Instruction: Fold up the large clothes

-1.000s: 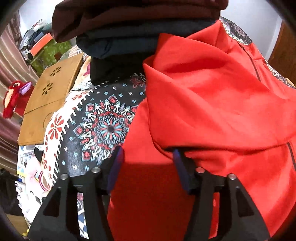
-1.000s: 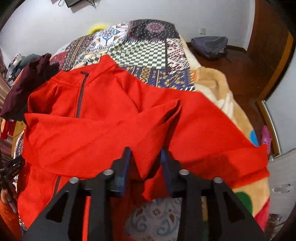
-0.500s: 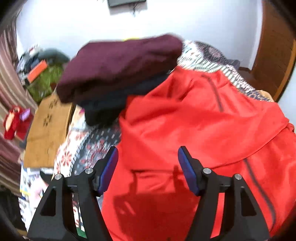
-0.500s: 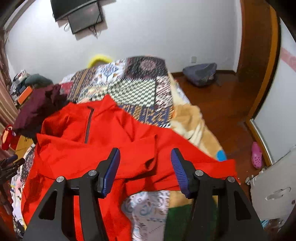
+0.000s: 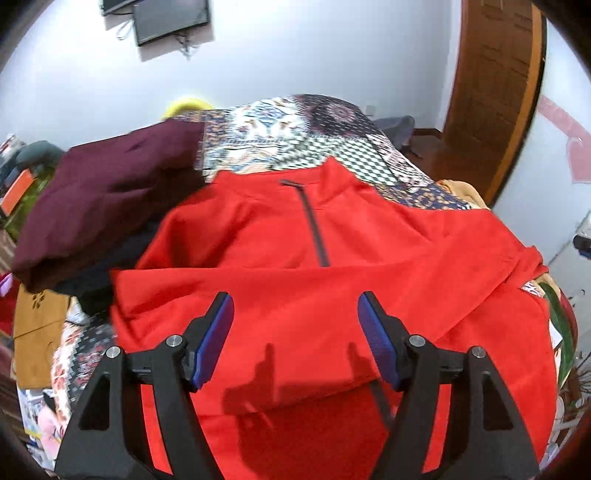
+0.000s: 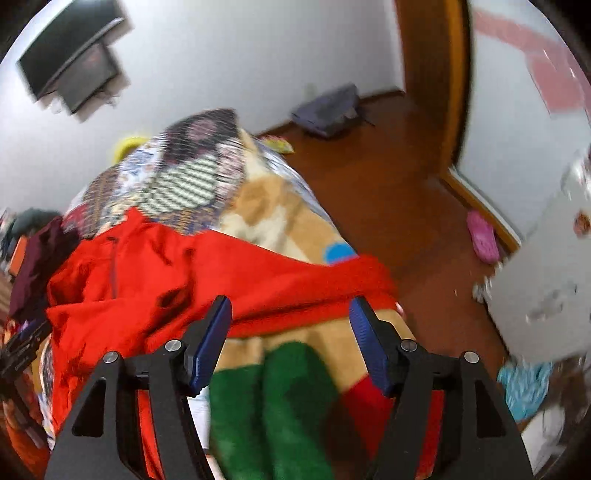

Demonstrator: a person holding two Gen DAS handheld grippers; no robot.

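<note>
Bed (image 5: 325, 122) under patchwork spread; red zip-neck jacket (image 5: 332, 280) laid flat across it, maroon garment (image 5: 103, 192) atop a dark pile at left edge.

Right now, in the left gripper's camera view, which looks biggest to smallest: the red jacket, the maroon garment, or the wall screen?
1. red jacket, filling most of the picture
2. maroon garment
3. wall screen, though it is farthest, so its true size is unsure
</note>
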